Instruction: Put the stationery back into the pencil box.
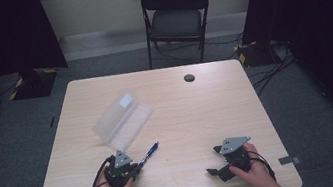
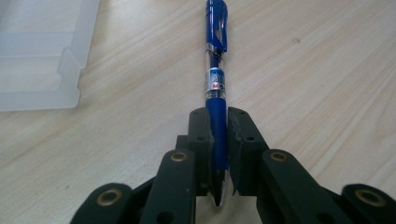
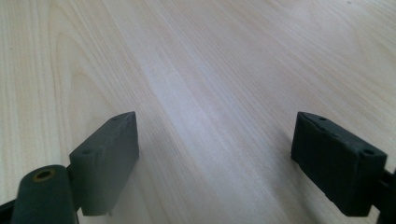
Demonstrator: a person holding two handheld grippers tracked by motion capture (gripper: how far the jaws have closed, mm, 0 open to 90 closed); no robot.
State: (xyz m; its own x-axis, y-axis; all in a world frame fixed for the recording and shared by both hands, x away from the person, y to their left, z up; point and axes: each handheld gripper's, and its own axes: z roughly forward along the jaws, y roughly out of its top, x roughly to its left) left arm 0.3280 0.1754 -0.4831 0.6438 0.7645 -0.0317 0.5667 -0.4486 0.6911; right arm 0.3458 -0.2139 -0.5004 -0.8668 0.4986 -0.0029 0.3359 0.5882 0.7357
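— As I read the high view, the left gripper (image 1: pixel 133 168) sits at the near left of the table (image 1: pixel 183 116), and a blue pen (image 1: pixel 150 151) sticks out of it toward the clear plastic case (image 1: pixel 122 119), which lies open just beyond. The right gripper (image 1: pixel 214 164) rests at the near right, well apart from both.

— Progress?

— I judge the pickup made and the placing outstanding: the pen is gripped, but nothing is in the case that I can see. Whether the pen is lifted or lies on the wood, I cannot tell from above.

— Left gripper view?

— My jaws are clamped on the pen (image 2: pixel 218 116) at its blue grip, the tip pointing back toward the camera, the clip end away. A corner of the case (image 2: pixel 44 65) shows at upper left, cut off by the frame, so its interior goes mostly unchecked.

— Right gripper view?

— That gripper (image 3: pixel 224 163) stands wide apart with nothing between, over bare table (image 3: pixel 196 70). I note no other object there.
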